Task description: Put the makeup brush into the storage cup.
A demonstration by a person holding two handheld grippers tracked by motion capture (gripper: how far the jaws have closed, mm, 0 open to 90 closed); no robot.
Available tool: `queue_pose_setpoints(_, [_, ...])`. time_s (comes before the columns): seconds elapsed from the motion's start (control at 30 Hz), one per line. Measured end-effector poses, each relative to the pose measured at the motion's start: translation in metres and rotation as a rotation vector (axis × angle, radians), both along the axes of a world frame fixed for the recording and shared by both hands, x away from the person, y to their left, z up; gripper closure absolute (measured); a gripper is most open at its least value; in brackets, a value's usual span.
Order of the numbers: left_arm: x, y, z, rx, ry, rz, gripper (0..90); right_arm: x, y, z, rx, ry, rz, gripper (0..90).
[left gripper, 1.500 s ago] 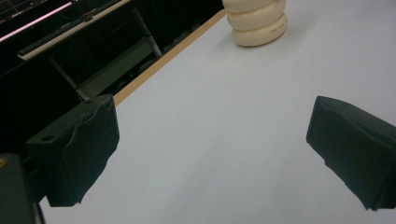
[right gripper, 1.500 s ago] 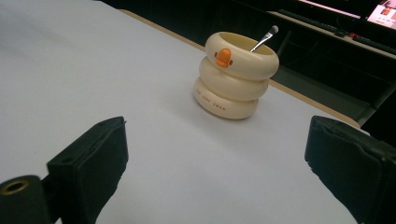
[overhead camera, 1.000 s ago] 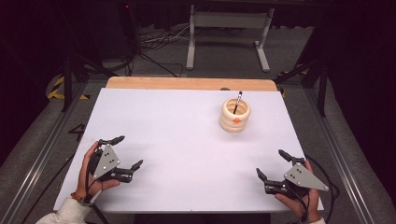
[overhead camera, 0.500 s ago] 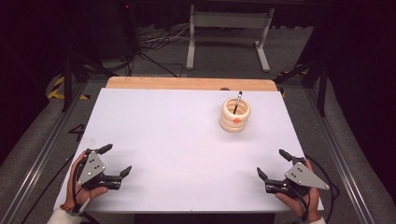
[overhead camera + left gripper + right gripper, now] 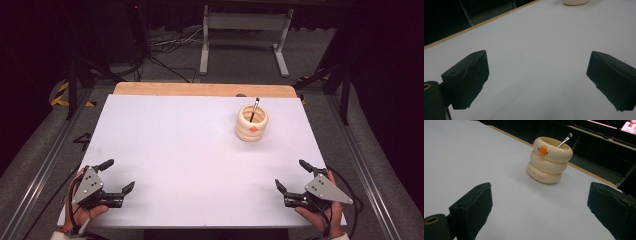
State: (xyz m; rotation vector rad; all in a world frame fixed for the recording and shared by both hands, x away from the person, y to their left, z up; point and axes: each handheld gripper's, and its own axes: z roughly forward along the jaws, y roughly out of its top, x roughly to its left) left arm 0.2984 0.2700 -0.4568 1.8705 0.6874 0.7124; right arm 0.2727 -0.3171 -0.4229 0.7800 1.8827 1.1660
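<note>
A cream ringed holder with an orange duck beak stands at the table's far right, and a thin brush leans in it. In the right gripper view the holder and its brush lie ahead of the jaws. My left gripper rests open near the front left corner, with nothing between its jaws. My right gripper rests open near the front right corner, also with nothing in it. Both are well short of the holder.
The white table top has a wooden strip along its far edge. Beyond it stand a grey metal frame and floor cables. Metal rails run beside the table.
My left gripper has drawn back toward the front left corner. The right gripper and the holder have stayed where they were.
</note>
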Motion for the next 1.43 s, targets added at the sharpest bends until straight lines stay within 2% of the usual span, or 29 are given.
queue_pose_setpoints(0.23, [-0.0019, 0.0007, 0.0015, 0.002, -0.013, 0.005, 5.1, 0.0013, 0.0050, -0.0008, -0.014, 0.005, 0.014, 6.4])
queue_pose_setpoints(0.3, [-0.0024, 0.0006, 0.0015, -0.008, -0.009, 0.003, 5.2, 0.0010, 0.0048, -0.0003, -0.010, 0.003, 0.018, 6.5])
queue_pose_setpoints(0.33, [-0.0021, 0.0008, 0.0017, 0.004, -0.014, 0.006, 5.2, 0.0013, 0.0048, -0.0005, -0.008, 0.004, 0.019, 6.5])
queue_pose_setpoints(0.87, [-0.0018, -0.0018, 0.0029, 0.007, -0.018, 0.008, 5.3, 0.0023, 0.0039, -0.0014, 0.002, 0.003, 0.024, 6.5])
queue_pose_setpoints(1.43, [-0.0018, -0.0010, 0.0054, -0.010, -0.030, 0.018, 5.4, 0.0014, 0.0023, -0.0001, 0.004, 0.000, 0.016, 6.5])
